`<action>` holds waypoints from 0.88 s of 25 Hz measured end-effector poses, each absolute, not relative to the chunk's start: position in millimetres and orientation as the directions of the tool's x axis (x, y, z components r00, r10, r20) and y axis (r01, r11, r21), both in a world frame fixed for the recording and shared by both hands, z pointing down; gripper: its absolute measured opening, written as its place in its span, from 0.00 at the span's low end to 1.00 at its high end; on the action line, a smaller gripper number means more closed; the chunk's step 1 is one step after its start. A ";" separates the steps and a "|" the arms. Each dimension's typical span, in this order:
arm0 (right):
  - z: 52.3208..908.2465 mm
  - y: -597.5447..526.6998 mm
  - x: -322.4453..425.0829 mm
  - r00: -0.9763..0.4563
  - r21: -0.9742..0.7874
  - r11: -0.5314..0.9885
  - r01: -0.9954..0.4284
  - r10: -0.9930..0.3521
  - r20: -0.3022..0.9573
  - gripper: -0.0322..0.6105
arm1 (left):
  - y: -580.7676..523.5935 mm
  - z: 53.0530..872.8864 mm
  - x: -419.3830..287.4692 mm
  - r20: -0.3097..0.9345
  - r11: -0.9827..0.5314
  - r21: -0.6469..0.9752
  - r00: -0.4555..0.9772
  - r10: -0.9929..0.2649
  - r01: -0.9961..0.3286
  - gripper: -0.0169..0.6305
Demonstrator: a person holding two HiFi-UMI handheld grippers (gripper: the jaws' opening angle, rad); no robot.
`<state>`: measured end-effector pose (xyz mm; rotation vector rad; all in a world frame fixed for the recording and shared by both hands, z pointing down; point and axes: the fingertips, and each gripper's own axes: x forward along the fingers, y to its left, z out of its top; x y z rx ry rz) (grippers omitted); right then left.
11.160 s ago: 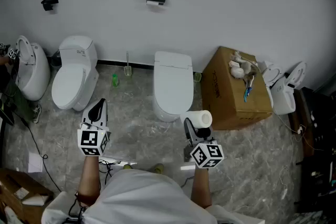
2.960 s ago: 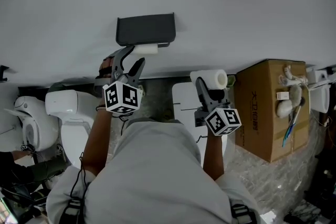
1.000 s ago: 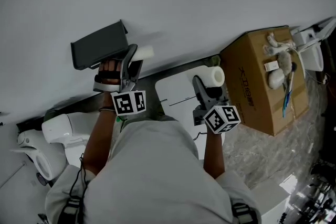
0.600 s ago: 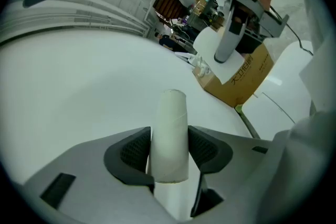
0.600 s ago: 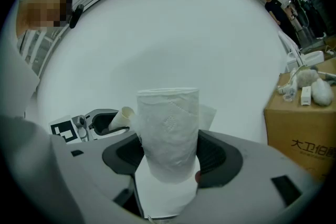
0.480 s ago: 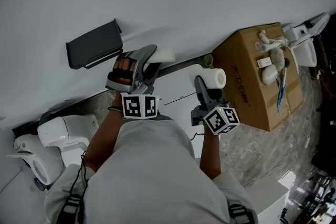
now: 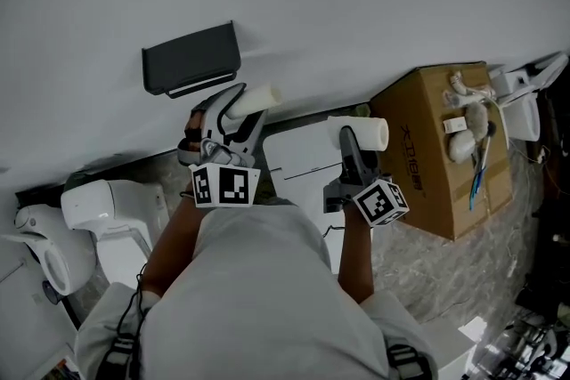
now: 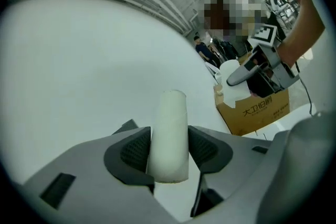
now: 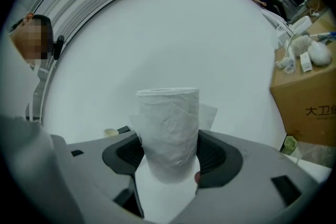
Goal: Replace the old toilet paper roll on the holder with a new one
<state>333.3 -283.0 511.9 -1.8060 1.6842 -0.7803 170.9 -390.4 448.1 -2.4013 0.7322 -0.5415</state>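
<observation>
The black wall holder (image 7: 191, 58) hangs on the white wall, its slot showing no roll. Just below and right of it my left gripper (image 7: 239, 109) is shut on the old roll (image 7: 252, 98), a thin pale tube (image 8: 169, 136) pinched between both pads. My right gripper (image 7: 350, 141) is shut on the new toilet paper roll (image 7: 361, 133), a full white embossed roll (image 9: 169, 131) with a loose flap, held to the right of the left gripper, over the white toilet (image 7: 298, 160).
A brown cardboard box (image 7: 443, 151) with soft toys and tools on top stands at the right. Another white toilet (image 7: 111, 214) sits lower left, one more at the far left edge. Marbled floor lies at the right. People stand far off in the gripper views.
My left gripper has come off the holder with the old roll and dropped slightly away from it. The right gripper keeps the new roll in about the same place.
</observation>
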 end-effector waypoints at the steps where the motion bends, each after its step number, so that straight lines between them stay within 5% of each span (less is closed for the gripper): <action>1: 509.3 -285.5 331.2 0.046 -0.737 -0.061 -0.673 -0.998 0.041 0.51 | -392.3 444.6 160.2 0.197 -0.688 -0.601 0.759 -0.620 -0.406 0.39; 7: 503.9 -293.7 319.8 0.103 -0.851 -0.105 -0.515 -0.993 0.060 0.51 | -398.2 421.1 94.5 0.136 -0.639 -0.554 0.699 -0.702 -0.534 0.39; 22: 479.9 -345.2 274.5 0.057 -0.969 0.095 -0.228 -0.992 -0.111 0.51 | -410.7 403.9 -41.1 0.095 -0.496 -0.497 0.524 -0.846 -0.711 0.39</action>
